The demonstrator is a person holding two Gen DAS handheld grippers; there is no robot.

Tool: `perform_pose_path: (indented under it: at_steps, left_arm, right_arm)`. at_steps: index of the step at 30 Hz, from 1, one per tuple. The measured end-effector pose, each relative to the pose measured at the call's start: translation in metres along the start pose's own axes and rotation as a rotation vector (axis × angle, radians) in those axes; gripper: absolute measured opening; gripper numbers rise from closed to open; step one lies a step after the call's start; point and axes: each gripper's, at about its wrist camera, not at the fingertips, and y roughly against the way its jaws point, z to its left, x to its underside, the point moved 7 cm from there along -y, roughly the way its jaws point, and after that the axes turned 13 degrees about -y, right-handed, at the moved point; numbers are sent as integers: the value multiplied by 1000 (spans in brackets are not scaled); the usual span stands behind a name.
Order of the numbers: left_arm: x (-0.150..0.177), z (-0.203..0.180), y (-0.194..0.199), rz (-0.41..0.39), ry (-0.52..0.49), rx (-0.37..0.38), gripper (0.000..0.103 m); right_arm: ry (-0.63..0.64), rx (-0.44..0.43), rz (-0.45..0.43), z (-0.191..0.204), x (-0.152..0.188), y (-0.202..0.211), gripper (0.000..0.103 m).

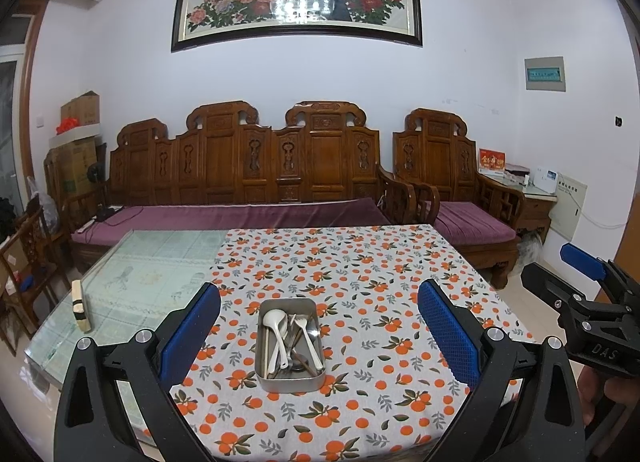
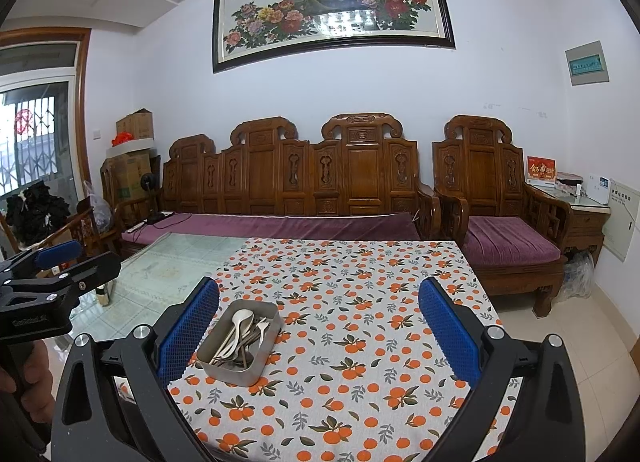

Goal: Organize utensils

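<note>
A rectangular metal tin (image 1: 290,380) stands on the orange-print tablecloth (image 1: 360,282). It holds white plastic spoons (image 1: 276,322), a white fork (image 1: 306,326) and dark metal utensils (image 1: 296,362). My left gripper (image 1: 319,328) is open and empty, held back above the near table edge with the tin between its fingers' line of sight. The tin also shows in the right wrist view (image 2: 236,372), left of centre. My right gripper (image 2: 319,328) is open and empty, to the right of the tin. Each gripper shows at the other view's edge.
The cloth covers the right part of a glass-topped table (image 1: 152,262). A small wooden block (image 1: 81,308) stands near its left edge. A carved wooden sofa (image 1: 248,166) with purple cushions and an armchair (image 1: 460,182) stand behind the table.
</note>
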Motion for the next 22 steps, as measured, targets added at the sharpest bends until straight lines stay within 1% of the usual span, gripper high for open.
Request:
perform_pose_path:
  at_steps: [22]
  left_arm:
    - [-3, 0, 3, -4, 2, 2, 95]
  right_arm:
    - [-1, 0, 0, 0, 0, 0, 100]
